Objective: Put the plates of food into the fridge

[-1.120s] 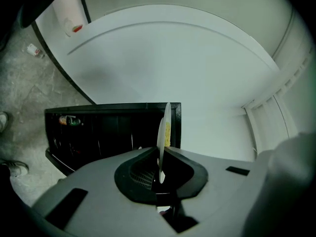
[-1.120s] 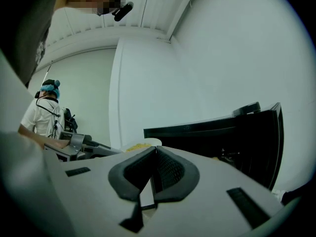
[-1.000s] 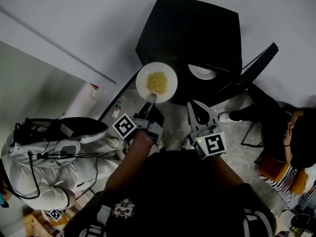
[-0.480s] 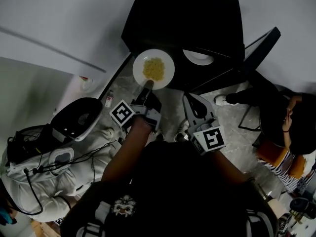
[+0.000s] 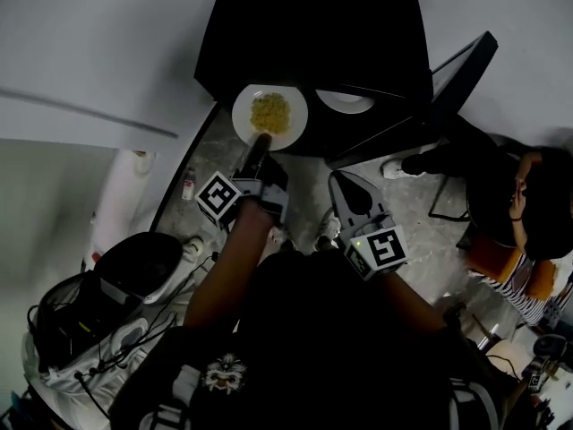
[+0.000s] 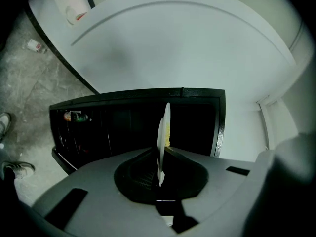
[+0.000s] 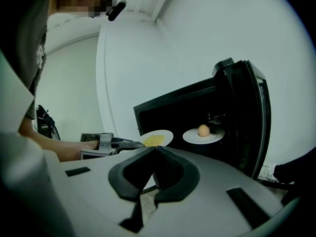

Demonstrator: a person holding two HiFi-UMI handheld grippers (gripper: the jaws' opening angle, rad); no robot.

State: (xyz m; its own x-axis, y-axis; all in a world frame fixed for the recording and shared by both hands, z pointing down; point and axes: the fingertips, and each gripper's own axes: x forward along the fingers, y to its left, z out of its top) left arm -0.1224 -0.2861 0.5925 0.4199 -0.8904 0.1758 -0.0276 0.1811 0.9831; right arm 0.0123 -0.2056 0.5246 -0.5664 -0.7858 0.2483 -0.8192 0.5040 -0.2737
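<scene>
A white plate of yellow food [image 5: 269, 117] hangs at the open front of the black fridge [image 5: 313, 34], its far edge just inside the opening. My left gripper [image 5: 260, 143] is shut on the plate's near rim; in the left gripper view the plate [image 6: 163, 132] stands edge-on between the jaws [image 6: 160, 174]. A second white plate [image 5: 345, 102] with a round brown piece of food [image 7: 203, 130] rests inside the fridge. My right gripper [image 5: 352, 195] hovers shut and empty, to the right of the held plate [image 7: 155, 138].
The fridge door [image 5: 452, 74] stands open to the right. A person [image 5: 528, 231] sits at the right by a chair. A white roll [image 5: 121, 200], a small bottle [image 5: 188, 186] and a heap of bags and cables [image 5: 98, 321] lie on the floor at the left.
The left gripper has carried the plate of yellow food forward to the fridge opening. The right gripper has stayed shut beside it.
</scene>
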